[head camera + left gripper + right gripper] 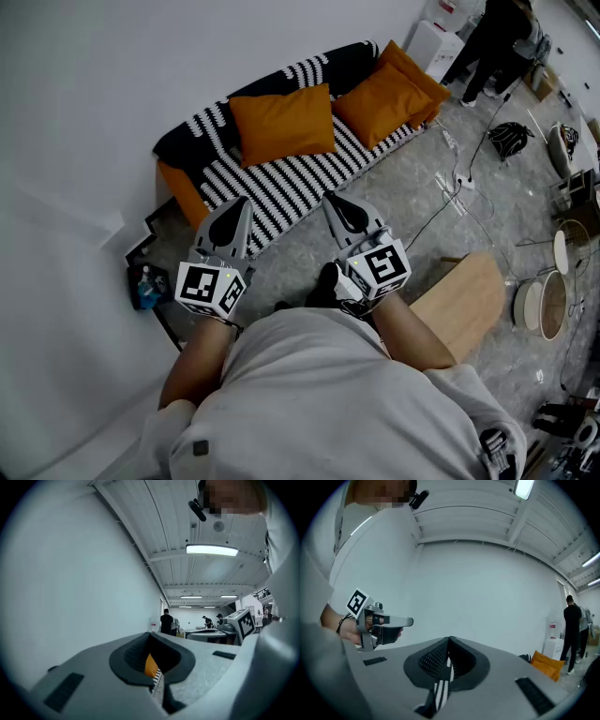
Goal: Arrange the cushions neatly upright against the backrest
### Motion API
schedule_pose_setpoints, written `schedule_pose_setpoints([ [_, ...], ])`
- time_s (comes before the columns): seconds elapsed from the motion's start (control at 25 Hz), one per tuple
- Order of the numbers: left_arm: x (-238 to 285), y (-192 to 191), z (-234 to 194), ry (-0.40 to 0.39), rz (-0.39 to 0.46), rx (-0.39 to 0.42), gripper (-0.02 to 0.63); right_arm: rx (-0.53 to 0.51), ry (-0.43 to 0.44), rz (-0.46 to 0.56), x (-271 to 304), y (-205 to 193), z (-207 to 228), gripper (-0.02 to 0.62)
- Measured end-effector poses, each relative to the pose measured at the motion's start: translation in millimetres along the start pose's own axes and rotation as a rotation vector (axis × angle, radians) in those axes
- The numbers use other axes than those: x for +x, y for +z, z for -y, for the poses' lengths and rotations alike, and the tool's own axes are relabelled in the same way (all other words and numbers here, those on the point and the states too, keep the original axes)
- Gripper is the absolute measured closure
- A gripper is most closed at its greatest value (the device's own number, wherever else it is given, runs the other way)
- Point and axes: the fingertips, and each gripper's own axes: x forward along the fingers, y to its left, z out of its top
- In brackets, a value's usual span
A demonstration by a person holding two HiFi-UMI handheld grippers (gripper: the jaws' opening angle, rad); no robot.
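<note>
Where sofa point(291, 183) ends, person point(497, 37) stands; cables point(433, 217) cross floor point(375, 211).

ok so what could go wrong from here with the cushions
1. The two cushions overlap at the sofa end; tugging one may drag the other off.
2. The left gripper and right gripper have jaws shut, so they would shove a cushion, not grip.
3. Floor cables could snag feet.
</note>
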Motion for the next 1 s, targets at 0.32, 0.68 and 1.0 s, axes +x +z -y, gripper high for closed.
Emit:
schedule_pose_setpoints([
  [0.32, 19.3, -6.3, 1.2, 0.009, -0.018, -0.003, 0.597, 0.019, 0.008, -0.013, 2.9, -7.1, 18.4, 0.571],
  [0.68, 69.9, -23.3, 0.7, 0.027, -0.057, -0.006, 0.597, 0.048, 0.01, -0.026, 12.5, -26.3, 76.4, 0.569],
  [1.0, 145.2, -38.6, 10.0, 0.059, -0.101, 0.028, 0.597, 0.092, 0.039, -0.041, 20.1, -46.2, 159.7, 0.569],
])
